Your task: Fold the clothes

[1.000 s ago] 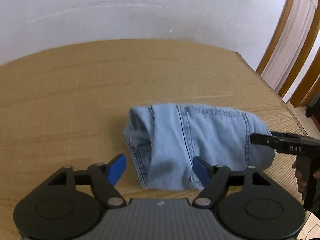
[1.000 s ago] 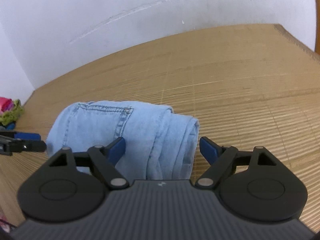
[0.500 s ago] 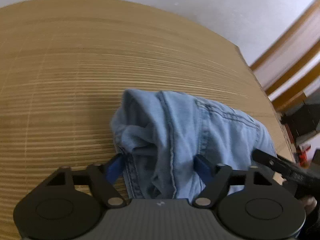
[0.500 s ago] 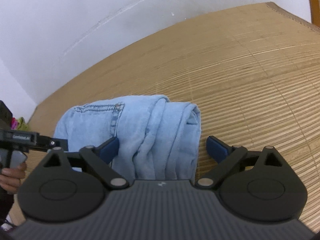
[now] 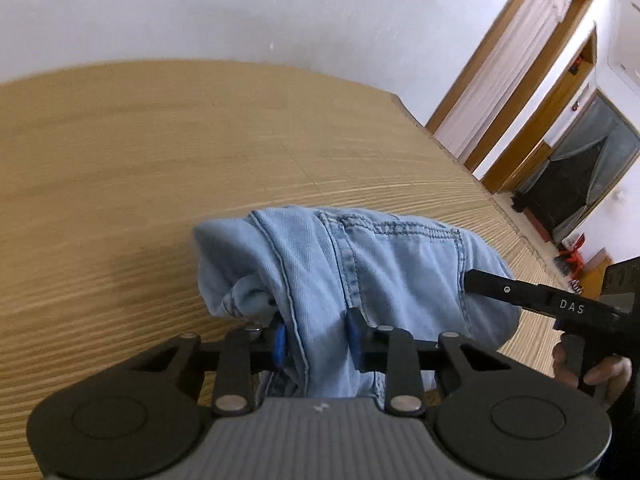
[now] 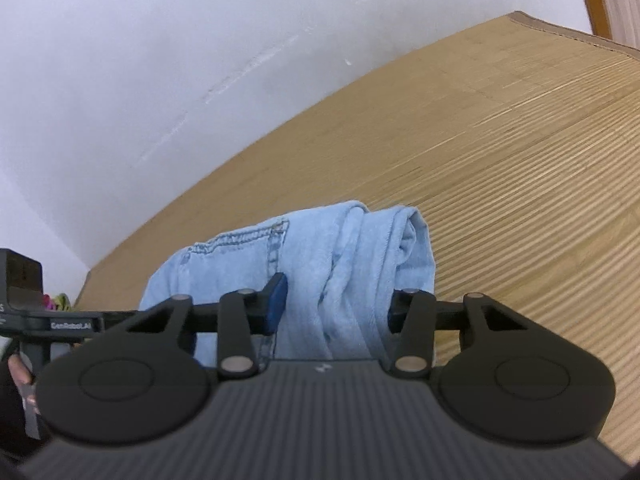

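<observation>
Jeans (image 5: 384,264) lie already folded into a compact bundle near the right edge of the bamboo-mat table (image 5: 160,152); judged nearly done, only lifting or setting aside left. Your left gripper (image 5: 316,340) points down, jaws closing on a fold at the bundle's left end. Your right gripper (image 6: 334,304) is closing around the rolled right end, denim between its pads.
</observation>
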Demonstrator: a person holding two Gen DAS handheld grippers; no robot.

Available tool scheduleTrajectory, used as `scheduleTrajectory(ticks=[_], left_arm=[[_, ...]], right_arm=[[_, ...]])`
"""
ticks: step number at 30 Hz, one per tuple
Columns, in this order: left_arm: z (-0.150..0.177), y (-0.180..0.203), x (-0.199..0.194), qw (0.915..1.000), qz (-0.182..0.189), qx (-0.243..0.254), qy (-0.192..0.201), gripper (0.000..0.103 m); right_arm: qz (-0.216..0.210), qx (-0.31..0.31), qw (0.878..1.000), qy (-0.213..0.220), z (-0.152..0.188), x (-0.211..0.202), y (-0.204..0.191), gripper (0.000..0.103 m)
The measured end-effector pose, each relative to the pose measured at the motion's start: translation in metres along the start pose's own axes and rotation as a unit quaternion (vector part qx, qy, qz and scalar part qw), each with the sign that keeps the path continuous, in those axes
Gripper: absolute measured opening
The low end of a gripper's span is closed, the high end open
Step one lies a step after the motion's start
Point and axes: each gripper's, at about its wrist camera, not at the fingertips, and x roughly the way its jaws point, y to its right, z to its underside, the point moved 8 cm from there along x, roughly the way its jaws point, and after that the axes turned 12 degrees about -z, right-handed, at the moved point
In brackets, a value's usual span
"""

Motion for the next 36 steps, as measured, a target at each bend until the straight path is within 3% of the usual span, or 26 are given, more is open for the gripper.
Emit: scheduleTrajectory(ticks=[11,17,22,26,31,33,36], left_arm=[[0.032,-0.085,-0.105,0.9933,-0.093,-0.047,0.050,0.030],[0.045,-0.177,-0.163,0.9821,-0.143,-0.090,0.083,0.030],[0.054,-0.271,-0.200,0.9780,-0.169,-0.090,0.083,0.030],[0.063,-0.351,-0.224,0.9737,-0.197,-0.088,0.072,0.030],[0.092,-0.432,-0.222,0.9707,-0.219,-0.094,0.032,0.030],[0.109,-0.452,-0.212,0.9700,-0.224,-0.096,0.006,0.030],[0.123,-0.466,-0.209,0.9713,-0.211,-0.109,0.012,0.036]], right_arm=[[-0.086,-0.020,0.996,-0.030,0.034,0.051,-0.099,0.048],[-0.137,-0.054,0.988,-0.055,0.052,0.112,-0.178,0.048],[-0.162,-0.072,0.982,-0.066,0.084,0.179,-0.253,0.048],[-0.173,-0.063,0.980,-0.074,0.120,0.237,-0.316,0.048],[-0.164,-0.079,0.977,-0.114,0.169,0.304,-0.373,0.048],[-0.146,-0.100,0.974,-0.140,0.188,0.321,-0.383,0.048],[-0.120,-0.137,0.969,-0.165,0.206,0.336,-0.392,0.053]])
